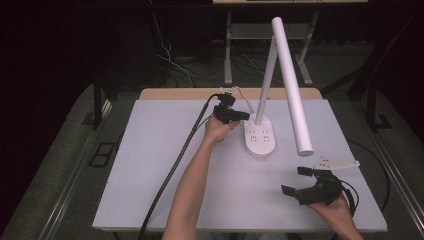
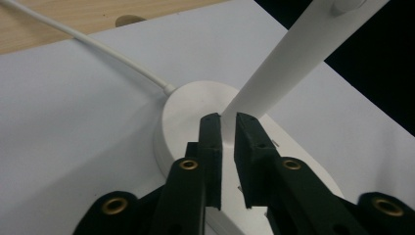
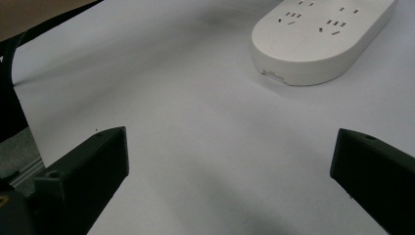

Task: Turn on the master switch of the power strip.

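Note:
A white desk lamp stands on the white table (image 1: 165,165). Its oval base (image 1: 260,140) has socket holes, a thin stem (image 1: 266,70) rises from the base's far end, and a long tube head (image 1: 292,85) slopes down to the right. My left gripper (image 1: 247,116) reaches in from the left at the foot of the stem. In the left gripper view its jaws (image 2: 227,122) are shut on the stem (image 2: 293,54), just above the base (image 2: 188,105). My right gripper (image 1: 294,180) hovers open at the front right. Between its jaws (image 3: 230,156) there is only bare table, and the base (image 3: 318,44) lies ahead.
The lamp's white cord (image 2: 98,46) runs off the back of the base toward a wooden strip (image 1: 175,93) along the far table edge. A thick black cable (image 1: 175,165) trails from the left gripper to the front edge. Desk legs and wires stand beyond the table.

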Demonstrator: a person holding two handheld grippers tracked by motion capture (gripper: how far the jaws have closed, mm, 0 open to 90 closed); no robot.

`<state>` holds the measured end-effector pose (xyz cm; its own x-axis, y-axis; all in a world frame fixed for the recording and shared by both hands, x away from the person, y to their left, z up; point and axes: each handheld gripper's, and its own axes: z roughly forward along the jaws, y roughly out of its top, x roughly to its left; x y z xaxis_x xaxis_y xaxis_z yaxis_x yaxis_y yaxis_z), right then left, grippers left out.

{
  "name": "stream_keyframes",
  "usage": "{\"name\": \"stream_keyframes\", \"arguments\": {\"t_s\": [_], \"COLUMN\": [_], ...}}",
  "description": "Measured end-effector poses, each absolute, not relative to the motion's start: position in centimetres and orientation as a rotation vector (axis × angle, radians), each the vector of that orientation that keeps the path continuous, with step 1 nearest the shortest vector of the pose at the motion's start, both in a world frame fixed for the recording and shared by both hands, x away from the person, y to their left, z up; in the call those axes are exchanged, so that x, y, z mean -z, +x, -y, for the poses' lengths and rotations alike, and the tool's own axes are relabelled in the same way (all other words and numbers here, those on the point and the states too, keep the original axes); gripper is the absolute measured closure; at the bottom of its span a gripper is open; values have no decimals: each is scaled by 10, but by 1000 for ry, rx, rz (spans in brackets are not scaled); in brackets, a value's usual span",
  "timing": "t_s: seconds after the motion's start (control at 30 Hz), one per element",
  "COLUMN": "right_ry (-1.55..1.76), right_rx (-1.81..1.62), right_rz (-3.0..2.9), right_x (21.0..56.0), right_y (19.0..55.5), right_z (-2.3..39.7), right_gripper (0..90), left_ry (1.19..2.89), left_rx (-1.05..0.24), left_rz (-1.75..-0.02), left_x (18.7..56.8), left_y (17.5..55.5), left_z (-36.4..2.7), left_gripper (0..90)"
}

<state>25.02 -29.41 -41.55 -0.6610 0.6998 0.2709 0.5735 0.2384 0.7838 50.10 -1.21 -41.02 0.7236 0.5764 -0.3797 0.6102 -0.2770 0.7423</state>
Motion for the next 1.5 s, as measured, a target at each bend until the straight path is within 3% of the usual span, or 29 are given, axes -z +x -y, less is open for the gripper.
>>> {"name": "stream_keyframes", "arguments": {"t_s": [0.17,1.27,1.5], "right_ry": [1224,1224,1217], "right_rx": [-1401,-1401,-1400], "right_rz": [-2362,-2369,-2370], "right_x": [416,415,414], "right_y": [250,251,250], "right_z": [294,293,293], "right_gripper": [4,4,4], "left_ry": [1949,1998,1953], "left_rx": [44,14,67], "left_rz": [-937,-962,-999], "left_x": [415,433,436], "left_y": [501,504,506], "left_z": [16,33,35], "left_gripper": [891,899,900]}}
